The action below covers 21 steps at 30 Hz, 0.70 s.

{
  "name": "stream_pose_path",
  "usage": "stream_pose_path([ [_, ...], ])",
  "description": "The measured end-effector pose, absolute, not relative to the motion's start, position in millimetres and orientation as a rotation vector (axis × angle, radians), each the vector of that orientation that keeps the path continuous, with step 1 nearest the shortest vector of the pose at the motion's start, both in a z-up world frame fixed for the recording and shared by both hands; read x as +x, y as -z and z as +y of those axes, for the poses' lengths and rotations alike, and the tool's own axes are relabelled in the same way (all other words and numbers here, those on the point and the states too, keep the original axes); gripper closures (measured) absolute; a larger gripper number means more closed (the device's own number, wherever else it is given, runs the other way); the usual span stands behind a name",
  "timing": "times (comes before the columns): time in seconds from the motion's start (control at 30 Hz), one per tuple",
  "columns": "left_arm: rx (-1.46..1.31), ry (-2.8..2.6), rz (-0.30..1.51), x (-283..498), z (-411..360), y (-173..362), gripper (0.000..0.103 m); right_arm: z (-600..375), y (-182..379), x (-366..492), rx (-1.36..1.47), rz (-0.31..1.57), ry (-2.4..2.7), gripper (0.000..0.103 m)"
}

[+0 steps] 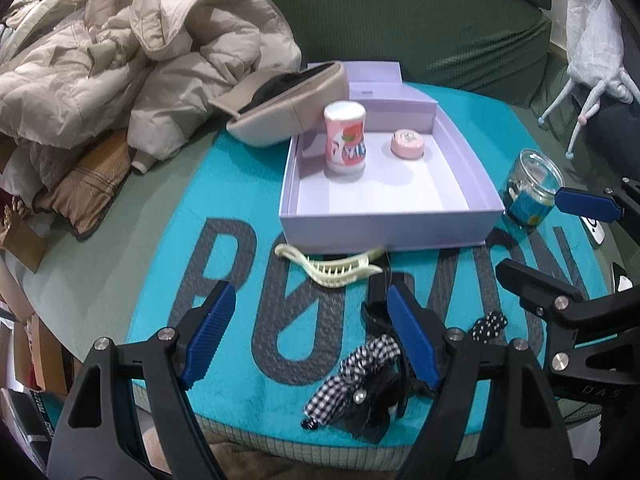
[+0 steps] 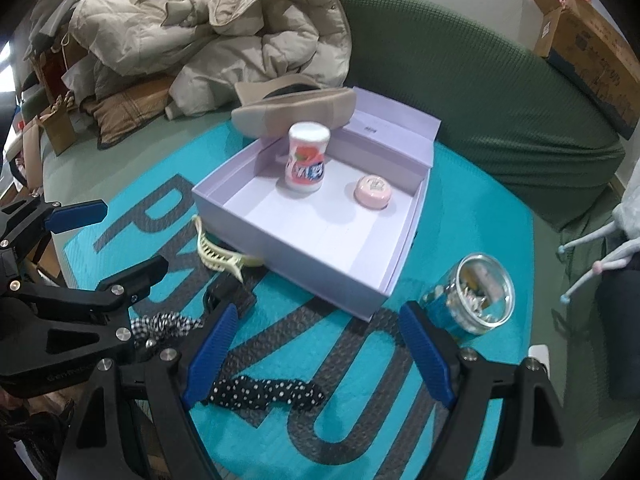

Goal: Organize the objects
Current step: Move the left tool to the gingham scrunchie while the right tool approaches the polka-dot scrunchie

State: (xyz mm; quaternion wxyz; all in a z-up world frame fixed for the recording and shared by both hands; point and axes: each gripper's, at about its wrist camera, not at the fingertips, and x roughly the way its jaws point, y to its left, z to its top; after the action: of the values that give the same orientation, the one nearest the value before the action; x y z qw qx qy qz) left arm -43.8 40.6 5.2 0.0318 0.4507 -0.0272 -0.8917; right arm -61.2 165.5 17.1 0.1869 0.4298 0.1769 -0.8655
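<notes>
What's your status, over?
Both grippers open, empty. Box holds bottle and tin. Clip, jar, scrunchies outside. Nothing blocking.

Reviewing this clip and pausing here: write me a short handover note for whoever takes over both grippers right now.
Left gripper: open, empty, low over the mat.
Right gripper: open, empty, close to the glass jar.
Done: pink-and-white bottle and pink round tin are in the lavender box.
Left on the teal mat: jar beside the box, cream hair claw at its front wall, checked scrunchie, polka-dot hair tie.
</notes>
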Motion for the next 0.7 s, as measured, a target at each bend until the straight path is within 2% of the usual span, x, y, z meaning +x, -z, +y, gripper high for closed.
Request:
stream_pose_path([
  [0.7,1.485,2.708,-0.086,-7,45,26,0.025,170,21,-29,1.297,0.476,2.333,0.019],
])
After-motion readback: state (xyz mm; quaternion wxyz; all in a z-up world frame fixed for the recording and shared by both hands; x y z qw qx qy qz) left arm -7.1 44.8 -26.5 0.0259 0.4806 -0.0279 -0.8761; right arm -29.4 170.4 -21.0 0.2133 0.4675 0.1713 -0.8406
